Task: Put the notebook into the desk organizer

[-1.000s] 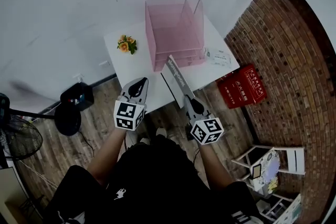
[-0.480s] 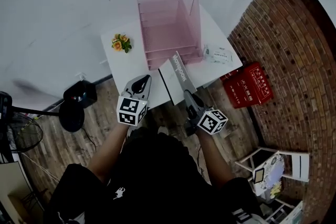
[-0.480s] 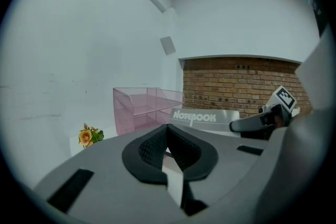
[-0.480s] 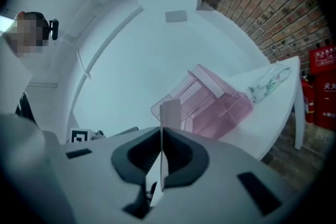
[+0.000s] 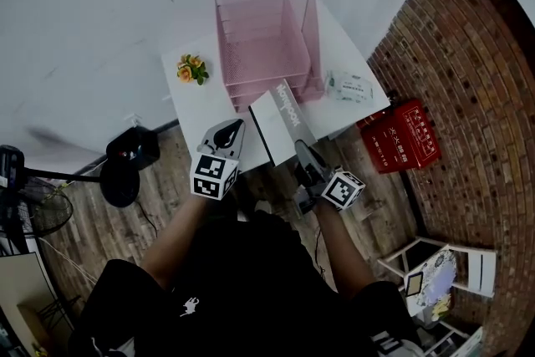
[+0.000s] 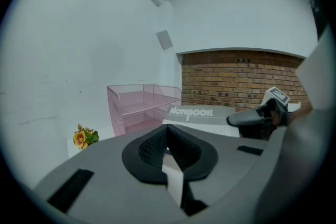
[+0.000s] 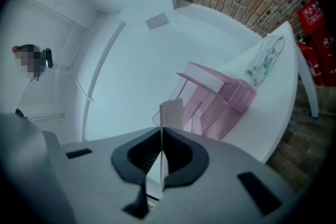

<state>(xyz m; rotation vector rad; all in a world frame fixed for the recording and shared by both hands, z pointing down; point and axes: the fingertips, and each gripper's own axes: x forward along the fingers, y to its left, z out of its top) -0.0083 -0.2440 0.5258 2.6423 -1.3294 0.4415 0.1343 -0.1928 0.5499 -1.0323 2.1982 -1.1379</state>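
The pink mesh desk organizer (image 5: 266, 38) stands at the back of the white table (image 5: 201, 106), its open shelves facing me; it also shows in the left gripper view (image 6: 139, 107) and the right gripper view (image 7: 223, 99). A grey-and-white notebook (image 5: 284, 119) hangs tilted over the table's front edge just before the organizer, with my right gripper (image 5: 303, 153) shut on its near end. Edge-on, the notebook (image 7: 171, 112) rises out of my right gripper (image 7: 161, 136). Left of the notebook (image 6: 195, 112), my left gripper (image 5: 227, 130) (image 6: 168, 136) is shut, holding nothing I can make out.
Orange flowers (image 5: 194, 68) sit on the table's left. A white packet (image 5: 347, 86) lies right of the organizer. A red box (image 5: 407, 135) stands on the floor by the brick wall. A black object (image 5: 125, 159) and a fan (image 5: 25, 209) are on the left.
The right gripper has rolled, turning the notebook from edge-up to show its cover. Both grippers have moved closer to the table and the organizer.
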